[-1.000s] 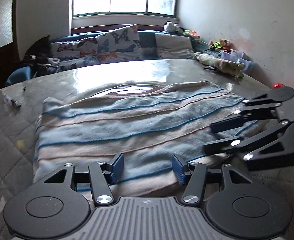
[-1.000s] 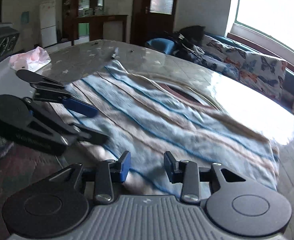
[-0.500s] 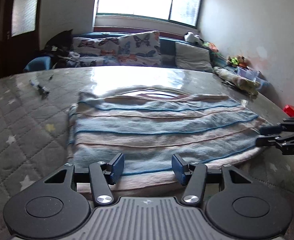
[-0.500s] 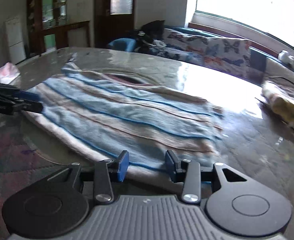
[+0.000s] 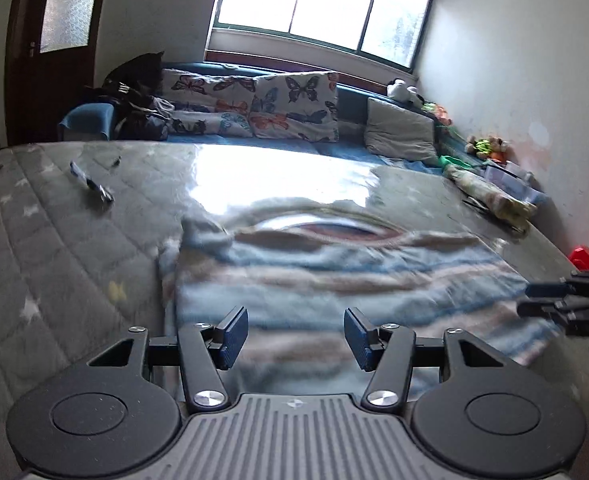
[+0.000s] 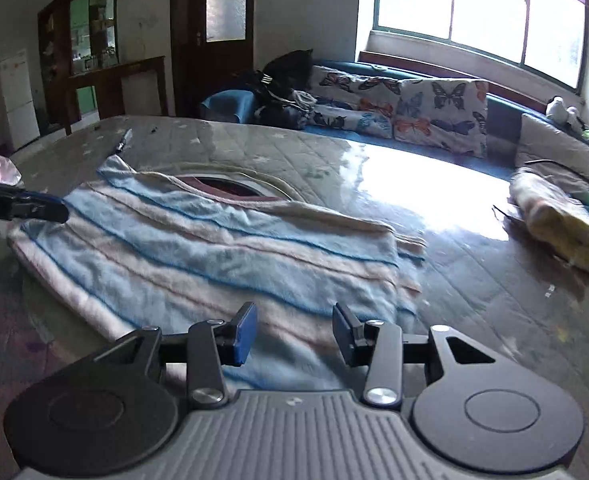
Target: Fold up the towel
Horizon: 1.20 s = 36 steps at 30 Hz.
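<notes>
Splayed grippers over towel edge

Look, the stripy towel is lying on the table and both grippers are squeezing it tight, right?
Not quite. The stripy towel does lie on the table, but both wrist views show the left gripper and right gripper open, gripping nothing.

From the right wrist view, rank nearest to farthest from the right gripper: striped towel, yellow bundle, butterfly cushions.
1. Striped towel, directly beneath the right gripper and spreading ahead-left.
2. Yellow bundle, right side of the table.
3. Butterfly cushions, on the sofa under the window.
</notes>
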Tool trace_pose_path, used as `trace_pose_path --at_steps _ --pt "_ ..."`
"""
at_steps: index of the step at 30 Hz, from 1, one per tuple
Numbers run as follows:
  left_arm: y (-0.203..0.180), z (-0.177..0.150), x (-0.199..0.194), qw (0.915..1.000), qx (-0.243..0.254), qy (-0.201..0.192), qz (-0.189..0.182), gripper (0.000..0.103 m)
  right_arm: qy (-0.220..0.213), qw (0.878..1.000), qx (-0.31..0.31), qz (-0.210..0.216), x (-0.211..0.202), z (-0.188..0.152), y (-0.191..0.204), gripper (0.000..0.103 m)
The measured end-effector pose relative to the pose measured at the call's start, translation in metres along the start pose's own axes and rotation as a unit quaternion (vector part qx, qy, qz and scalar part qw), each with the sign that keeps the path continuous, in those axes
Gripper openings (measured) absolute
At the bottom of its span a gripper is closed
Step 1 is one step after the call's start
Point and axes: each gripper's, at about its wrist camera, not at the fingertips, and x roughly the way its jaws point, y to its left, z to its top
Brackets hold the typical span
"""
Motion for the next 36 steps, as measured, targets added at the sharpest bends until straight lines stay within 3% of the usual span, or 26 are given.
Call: trace_pose_path --at_steps 7,14,24,30,36 --pt "0.027 0.027 0.037 0.9990 -0.031 0.015 0.030 0.055 0.024 1.000 0.019 0.000 0.019 0.000 -0.011 0.042" --pt "0.021 0.045 0.039 0.9997 -0.022 -0.005 0.003 0.053 0.015 1.000 0.013 0.012 0.028 0.023 -0.015 0.042" --pt "0.044 0.050 0.077 0.9986 -0.043 0.020 0.026 0.049 0.017 1.000 0.022 0.003 0.071 0.055 -0.030 0.042" --pt "0.046 0.049 0.077 0.9986 -0.043 0.019 0.025 0.048 0.021 0.999 0.030 -0.011 0.078 0.056 -0.037 0.041" --pt "0.052 0.050 0.049 0.9985 -0.047 0.002 0.028 0.051 0.023 0.999 0.032 -0.016 0.078 0.055 -0.039 0.041"
